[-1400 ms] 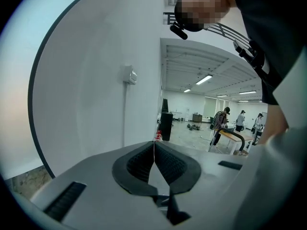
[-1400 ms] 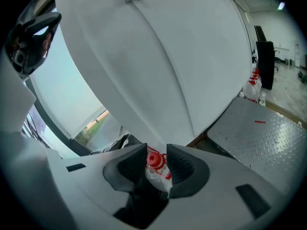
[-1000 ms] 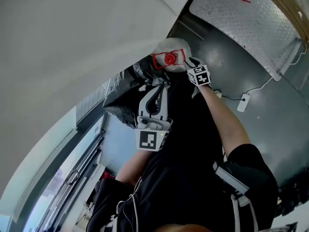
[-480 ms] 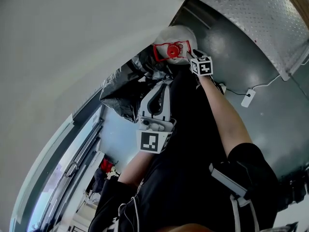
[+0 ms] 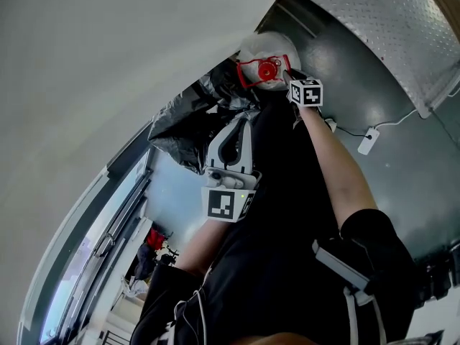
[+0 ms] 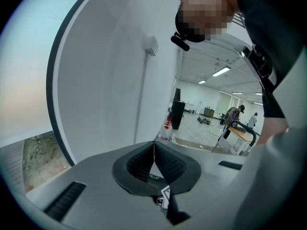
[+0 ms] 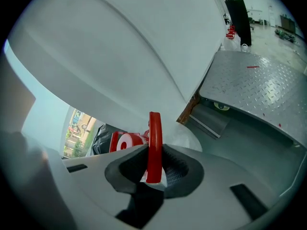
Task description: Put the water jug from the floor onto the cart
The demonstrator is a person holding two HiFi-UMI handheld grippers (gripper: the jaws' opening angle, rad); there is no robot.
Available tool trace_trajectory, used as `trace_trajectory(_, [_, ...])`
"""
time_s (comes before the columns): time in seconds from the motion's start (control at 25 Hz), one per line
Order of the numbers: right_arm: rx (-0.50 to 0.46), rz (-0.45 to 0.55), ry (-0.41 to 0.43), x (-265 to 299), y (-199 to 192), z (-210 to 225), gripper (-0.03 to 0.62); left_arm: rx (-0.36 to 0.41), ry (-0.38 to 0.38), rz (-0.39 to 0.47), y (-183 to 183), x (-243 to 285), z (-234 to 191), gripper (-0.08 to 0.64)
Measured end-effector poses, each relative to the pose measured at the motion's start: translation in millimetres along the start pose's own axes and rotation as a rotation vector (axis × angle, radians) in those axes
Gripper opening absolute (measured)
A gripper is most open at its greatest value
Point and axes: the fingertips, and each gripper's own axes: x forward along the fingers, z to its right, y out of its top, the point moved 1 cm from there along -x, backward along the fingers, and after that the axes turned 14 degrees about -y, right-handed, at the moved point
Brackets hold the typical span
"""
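Red plastic carry handle (image 7: 154,143) stands between the right gripper's (image 7: 154,166) closing jaws, pads meeting it; the left gripper (image 6: 154,163) is pinched together, empty. Best to seat that grip squarely before lifting, since the translucent white water jug (image 5: 266,47) likely hangs heavy. It sits on the dark grey floor (image 5: 374,85), near a diamond-plate metal platform (image 7: 259,85).

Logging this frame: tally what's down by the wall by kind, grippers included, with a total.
Grippers: 2 (left gripper shut, empty; right gripper closing, red handle between its fingers)
Water jug: 1
Black bag: 1
White corded device: 1
Total: 5
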Motion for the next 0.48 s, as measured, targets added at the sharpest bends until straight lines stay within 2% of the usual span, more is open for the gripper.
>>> trace_trajectory(0.2, [-0.029, 0.036, -0.003, -56, 15, 6, 0.084, -0.018, -0.044, -0.012, 27, -7, 15, 0.018])
trace_trajectory(0.36, [-0.010, 0.092, -0.024, -113, 29, 10, 0.084, 0.013, -0.135, -0.001, 53, -6, 39, 0.018])
trace_trajectory(0.48, [0.017, 0.130, -0.053, -150, 34, 16, 0.084, 0.035, -0.156, 0.009, 66, -3, 47, 0.018])
